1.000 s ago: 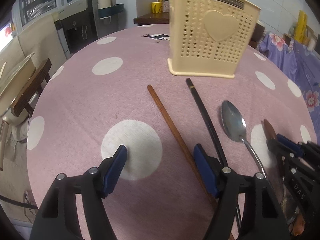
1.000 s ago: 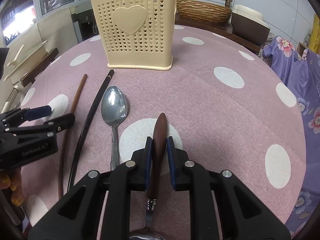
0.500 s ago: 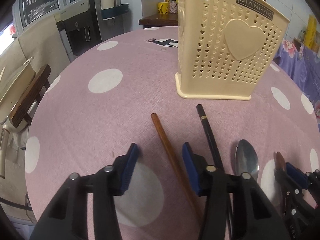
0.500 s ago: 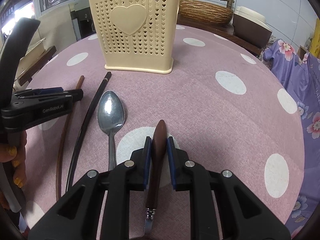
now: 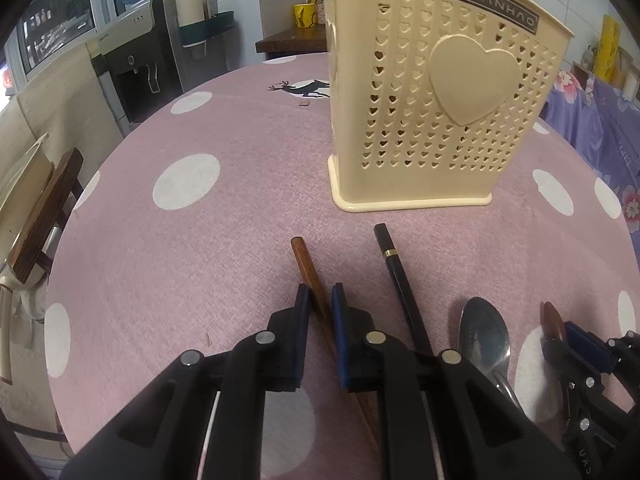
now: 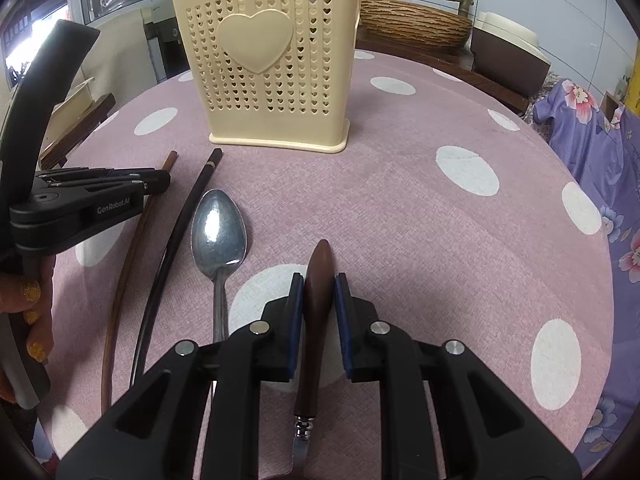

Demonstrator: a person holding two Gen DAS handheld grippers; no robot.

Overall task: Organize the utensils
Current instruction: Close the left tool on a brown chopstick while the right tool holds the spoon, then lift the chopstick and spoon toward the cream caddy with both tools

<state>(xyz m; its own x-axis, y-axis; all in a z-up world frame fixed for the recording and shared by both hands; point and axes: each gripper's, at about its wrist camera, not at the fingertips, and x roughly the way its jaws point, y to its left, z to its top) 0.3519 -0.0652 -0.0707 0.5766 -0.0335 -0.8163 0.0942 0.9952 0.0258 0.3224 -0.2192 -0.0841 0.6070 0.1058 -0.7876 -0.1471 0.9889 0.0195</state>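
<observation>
A cream perforated utensil holder [image 5: 436, 100] with a heart stands upright on the pink polka-dot table; it also shows in the right wrist view [image 6: 272, 68]. My left gripper [image 5: 321, 294] is shut on a brown wooden chopstick [image 5: 306, 264] that lies on the table. A black chopstick [image 5: 400, 280] and a metal spoon [image 5: 482, 332] lie to its right. My right gripper [image 6: 319, 280] is shut on the brown handle of a utensil [image 6: 318, 280], low over the table. The spoon [image 6: 218, 232], black chopstick [image 6: 180, 224] and brown chopstick [image 6: 132, 248] lie to its left.
The round table [image 5: 208, 248] has a curved edge close on the left, with a wooden chair [image 5: 40, 208] beyond it. A purple floral cloth [image 6: 592, 140] lies at the right. A woven basket [image 6: 412, 24] and a counter stand behind the holder.
My left gripper moved forward toward the holder and closed from wide open onto the brown chopstick. My right gripper kept its hold on the brown-handled utensil and edged forward.
</observation>
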